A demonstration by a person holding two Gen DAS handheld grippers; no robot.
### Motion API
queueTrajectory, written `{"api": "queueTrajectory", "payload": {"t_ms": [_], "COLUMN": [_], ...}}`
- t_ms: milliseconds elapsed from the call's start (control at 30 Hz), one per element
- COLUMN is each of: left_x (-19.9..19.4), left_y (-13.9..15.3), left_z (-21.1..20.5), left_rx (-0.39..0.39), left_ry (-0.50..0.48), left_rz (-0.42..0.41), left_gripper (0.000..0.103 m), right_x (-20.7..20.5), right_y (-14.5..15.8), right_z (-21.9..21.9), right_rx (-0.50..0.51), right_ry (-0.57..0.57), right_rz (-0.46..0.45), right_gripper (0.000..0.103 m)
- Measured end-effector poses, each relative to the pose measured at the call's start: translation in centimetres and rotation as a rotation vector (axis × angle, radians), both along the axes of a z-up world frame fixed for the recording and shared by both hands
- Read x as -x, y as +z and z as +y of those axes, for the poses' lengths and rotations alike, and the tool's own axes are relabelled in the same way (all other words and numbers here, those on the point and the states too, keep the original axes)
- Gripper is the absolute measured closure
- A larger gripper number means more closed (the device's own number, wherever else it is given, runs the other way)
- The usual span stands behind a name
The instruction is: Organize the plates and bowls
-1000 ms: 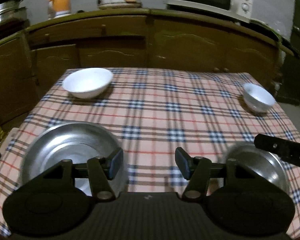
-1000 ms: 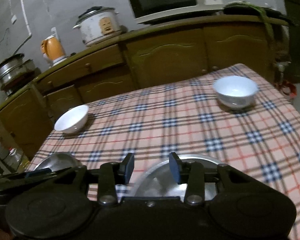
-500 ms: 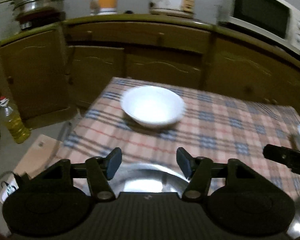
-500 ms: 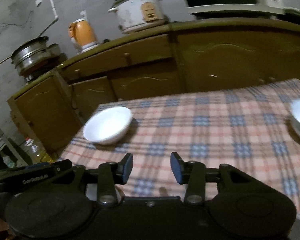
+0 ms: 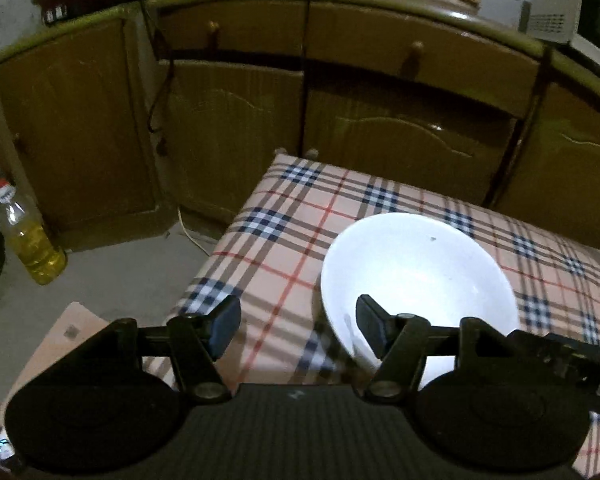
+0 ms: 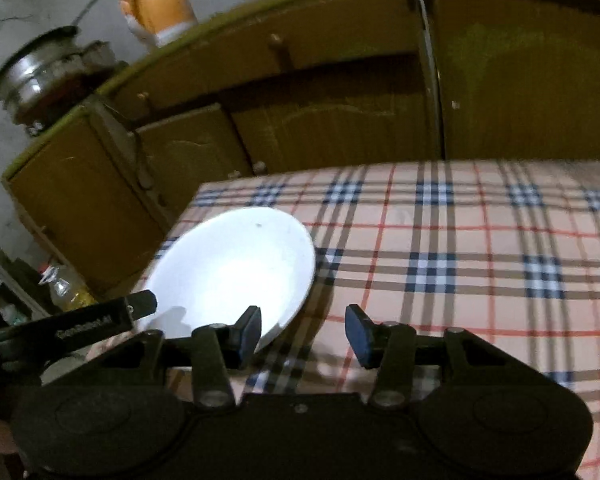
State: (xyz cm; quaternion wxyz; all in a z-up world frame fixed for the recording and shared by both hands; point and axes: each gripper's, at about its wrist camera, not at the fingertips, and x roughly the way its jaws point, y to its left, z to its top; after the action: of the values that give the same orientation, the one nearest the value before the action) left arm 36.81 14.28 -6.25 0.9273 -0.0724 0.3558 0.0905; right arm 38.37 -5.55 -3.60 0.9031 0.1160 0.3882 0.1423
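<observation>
A white bowl (image 5: pixel 416 276) stands near the left corner of the plaid-covered table (image 5: pixel 300 216). My left gripper (image 5: pixel 298 330) hangs open over its left rim: the right finger is over the bowl's inside, the left finger outside it, and neither pad touches. From the other side, my right gripper (image 6: pixel 303 336) has its jaws opening at the same bowl (image 6: pixel 232 272). Its left finger is over the bowl's right rim, the right finger over bare cloth, with no pad pressing. Each gripper's body shows in the other's view, the right gripper (image 5: pixel 560 360) and the left gripper (image 6: pixel 84 324).
Brown cabinets (image 5: pixel 380 120) stand close behind the table. The table's left edge drops to the floor, where an oil bottle (image 5: pixel 32 248) and a piece of cardboard (image 5: pixel 60 340) lie. A metal pot (image 6: pixel 40 76) and an orange kettle (image 6: pixel 160 4) sit on the counter.
Both grippers have swung left, away from the metal plates at the near edge, and now sit close on either side of the white bowl. The right jaws stand wider.
</observation>
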Motion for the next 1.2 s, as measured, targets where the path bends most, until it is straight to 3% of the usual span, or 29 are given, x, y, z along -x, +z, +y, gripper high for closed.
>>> {"api": "queueTrajectory", "payload": {"t_ms": [133, 200, 267, 533, 933, 1200], "left_x": [-1.7, -2.1, -2.0, 1.4, 10.5, 15.4], "left_y": [-1.5, -1.6, -1.4, 0.1, 7.1, 9.2], "left_z": [0.5, 0.6, 0.0, -1.9, -8.4, -12.8], "left_rx": [0.048, 0.089, 0.089, 0.096, 0.035, 0.033], "left_ry": [-0.019, -0.036, -0.063, -0.068, -0.127, -0.179], "left_rz": [0.019, 0.010, 0.003, -0.015, -0.115, -0.147], "left_gripper": [0.055, 0.073, 0.086, 0.087, 0.086, 0.085], "right_x": [-2.4, -3.2, -3.2, 0.5, 10.0, 16.7], "right_y": [-1.7, -2.1, -2.0, 0.5, 8.4, 12.3], "right_z": [-0.2, 0.1, 0.5, -0.5, -6.3, -10.3], "right_rx": [-0.053, -0.061, -0.070, -0.020, -0.017, 0.023], "right_ry": [-0.029, -0.006, 0.041, 0.039, -0.020, -0.061], "right_rz": [0.048, 0.063, 0.057, 0.006, -0.103, -0.182], "right_gripper": [0.045, 0.052, 0.086, 0.083, 0.083, 0.083]}}
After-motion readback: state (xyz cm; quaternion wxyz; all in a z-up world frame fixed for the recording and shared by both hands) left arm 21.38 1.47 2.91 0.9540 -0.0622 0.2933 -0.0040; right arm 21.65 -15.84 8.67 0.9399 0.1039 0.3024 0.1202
